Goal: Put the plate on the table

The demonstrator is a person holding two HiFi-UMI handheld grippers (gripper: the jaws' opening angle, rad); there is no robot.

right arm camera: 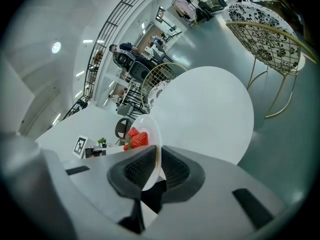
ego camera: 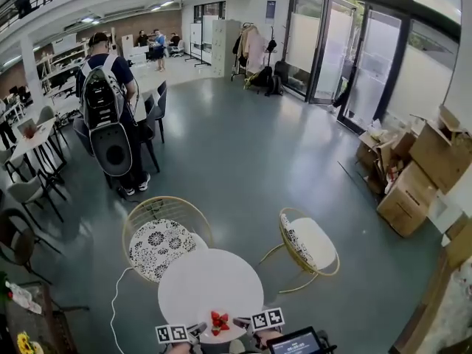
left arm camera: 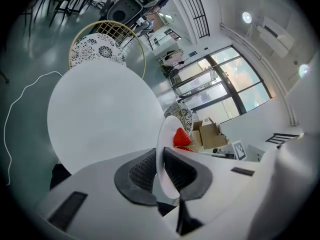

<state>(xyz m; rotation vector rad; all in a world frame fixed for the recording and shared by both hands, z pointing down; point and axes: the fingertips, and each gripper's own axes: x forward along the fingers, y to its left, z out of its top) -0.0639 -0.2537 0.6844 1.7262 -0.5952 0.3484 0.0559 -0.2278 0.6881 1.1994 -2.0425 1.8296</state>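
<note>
A small white plate carrying red strawberries is held at the near edge of the round white table. My left gripper is shut on one side of the plate's rim, and my right gripper is shut on the opposite side. In the right gripper view the plate stands edge-on between the black pads, with the strawberries just past them. In the head view only the marker cubes of the left gripper and the right gripper show, either side of the fruit. Whether the plate touches the table I cannot tell.
Two gold wire chairs with patterned cushions stand past the table, one at the left and one at the right. A person with a backpack stands further off. Cardboard boxes pile up at the right. A white cable lies on the floor.
</note>
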